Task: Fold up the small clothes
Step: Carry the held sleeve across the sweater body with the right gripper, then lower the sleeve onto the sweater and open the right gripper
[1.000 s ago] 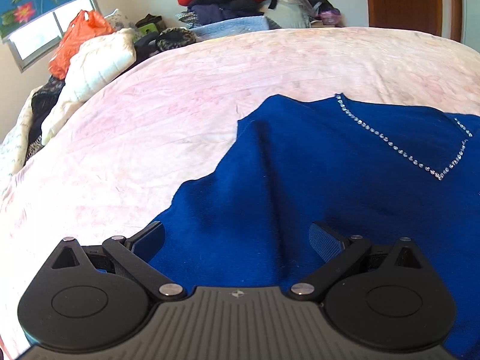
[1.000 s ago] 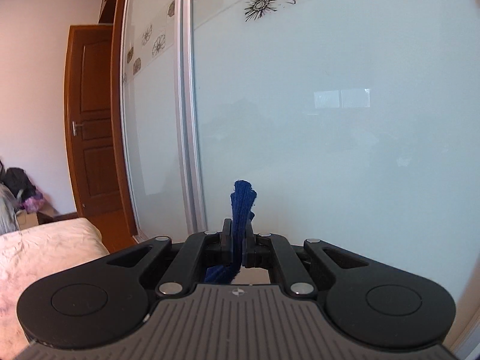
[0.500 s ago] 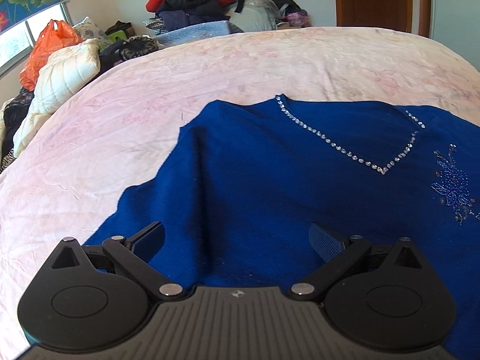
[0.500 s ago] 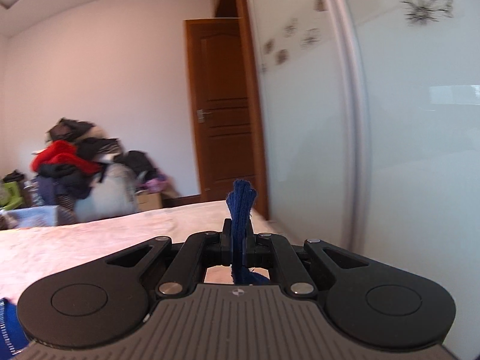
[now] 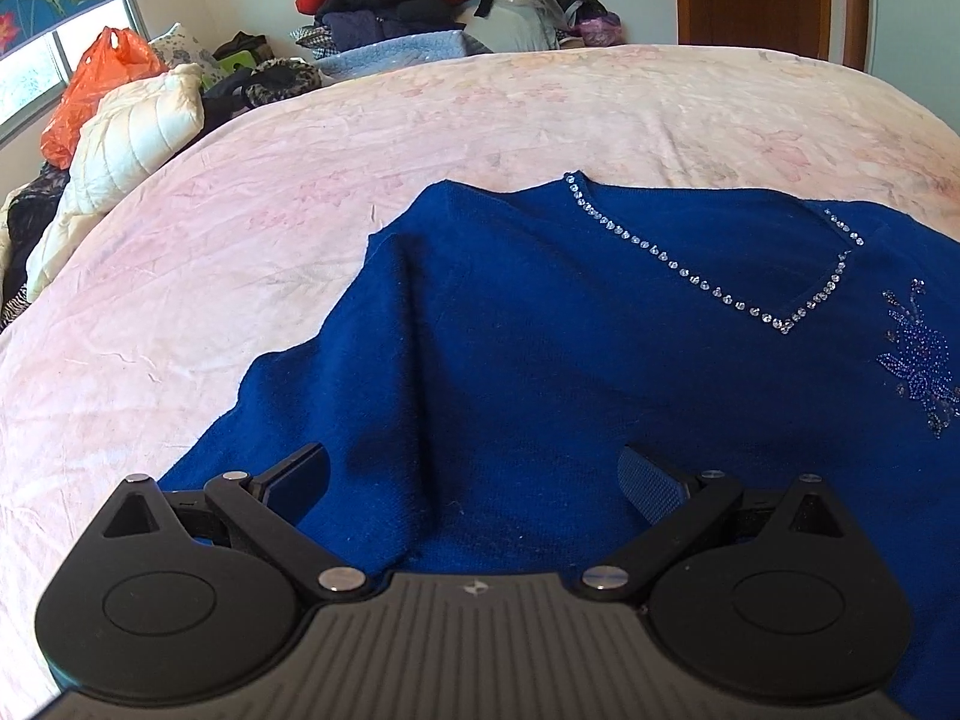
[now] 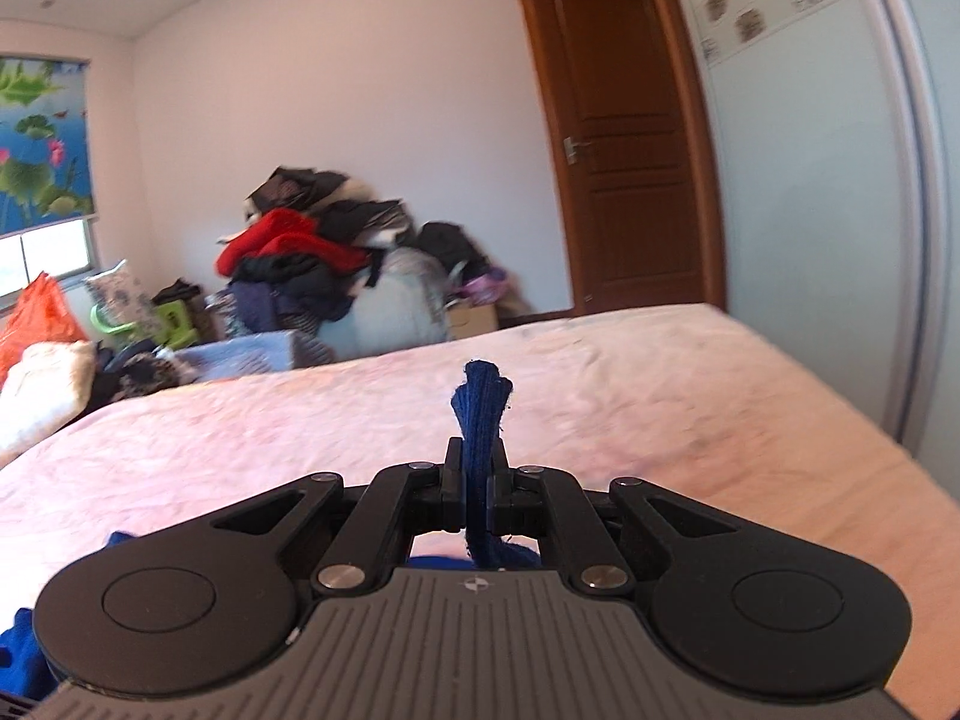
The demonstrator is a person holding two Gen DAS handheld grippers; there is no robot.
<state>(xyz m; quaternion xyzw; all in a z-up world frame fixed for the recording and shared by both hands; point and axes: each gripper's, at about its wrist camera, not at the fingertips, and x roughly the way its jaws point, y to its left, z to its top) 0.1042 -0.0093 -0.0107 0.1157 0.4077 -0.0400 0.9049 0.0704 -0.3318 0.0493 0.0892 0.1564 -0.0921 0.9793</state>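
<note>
Pinching a bunched fold of the blue sweater [image 6: 480, 414], the right hand-held gripper [image 6: 477, 480] hides its remainder; left hand-held gripper [image 5: 474, 480] gapes above the sweater, cut off at 3 o'clock

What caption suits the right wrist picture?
Right gripper pinches a bunch of blue sweater above the pink bed.

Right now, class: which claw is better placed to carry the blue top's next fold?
Right. The right claw is shut on a bunch of the blue top, so it can likely carry the fold. The left claw hangs open above the cloth.
</note>
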